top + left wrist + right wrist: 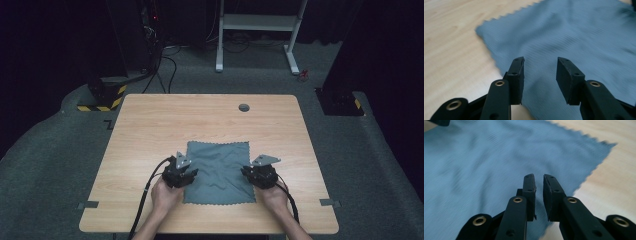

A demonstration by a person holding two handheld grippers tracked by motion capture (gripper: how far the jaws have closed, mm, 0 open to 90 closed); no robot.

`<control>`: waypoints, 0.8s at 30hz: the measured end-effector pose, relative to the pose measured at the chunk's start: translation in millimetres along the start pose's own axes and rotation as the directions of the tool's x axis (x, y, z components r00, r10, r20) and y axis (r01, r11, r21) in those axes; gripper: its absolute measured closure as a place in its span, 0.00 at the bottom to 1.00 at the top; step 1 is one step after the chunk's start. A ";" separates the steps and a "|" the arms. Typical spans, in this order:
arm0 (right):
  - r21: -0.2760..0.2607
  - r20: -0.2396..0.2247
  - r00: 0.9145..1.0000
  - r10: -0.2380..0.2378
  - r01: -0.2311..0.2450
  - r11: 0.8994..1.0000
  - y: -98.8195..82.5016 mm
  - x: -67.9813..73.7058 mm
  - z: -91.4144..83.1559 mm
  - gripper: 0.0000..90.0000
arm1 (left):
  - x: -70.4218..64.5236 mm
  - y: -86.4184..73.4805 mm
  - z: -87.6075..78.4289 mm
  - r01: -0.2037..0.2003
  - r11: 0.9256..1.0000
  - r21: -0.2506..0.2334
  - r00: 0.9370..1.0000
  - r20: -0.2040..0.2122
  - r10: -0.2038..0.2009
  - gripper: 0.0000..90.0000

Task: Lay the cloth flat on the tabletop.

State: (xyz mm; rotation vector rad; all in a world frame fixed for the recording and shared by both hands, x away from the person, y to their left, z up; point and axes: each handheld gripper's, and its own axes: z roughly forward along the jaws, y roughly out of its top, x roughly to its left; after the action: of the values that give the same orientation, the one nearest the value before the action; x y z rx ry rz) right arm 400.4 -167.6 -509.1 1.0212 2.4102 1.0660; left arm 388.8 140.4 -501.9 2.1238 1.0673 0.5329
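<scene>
One cloth (218, 171) lies on one table (150, 130). There are two grippers, left (181, 173) and right (260, 175), and two hands.

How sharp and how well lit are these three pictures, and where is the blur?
High view: the table is evenly lit and fairly sharp, the floor and racks behind fall into near darkness. Left gripper view: the tongs are crisp, the grey cloth is smeared, most at its far zigzag edge. Right gripper view: the tongs are sharp, the cloth streaked with blur.

Matt grey ribbed cloth (218, 172) with pinked edges, smooth pale wood-grain table (150, 130), matt black plastic tongs (540, 75)
</scene>
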 end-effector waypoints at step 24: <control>-0.012 0.182 0.957 0.226 -0.228 0.974 38.4 -67.5 54.8 0.76 | 61.3 38.3 62.7 0.183 0.980 0.076 0.980 -0.095 -0.175 0.69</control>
State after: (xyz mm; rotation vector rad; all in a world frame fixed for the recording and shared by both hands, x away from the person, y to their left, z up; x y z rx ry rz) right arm 495.1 -169.8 -517.7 1.3626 2.1930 0.9853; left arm 483.4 149.3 -513.1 2.0658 1.3374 0.5060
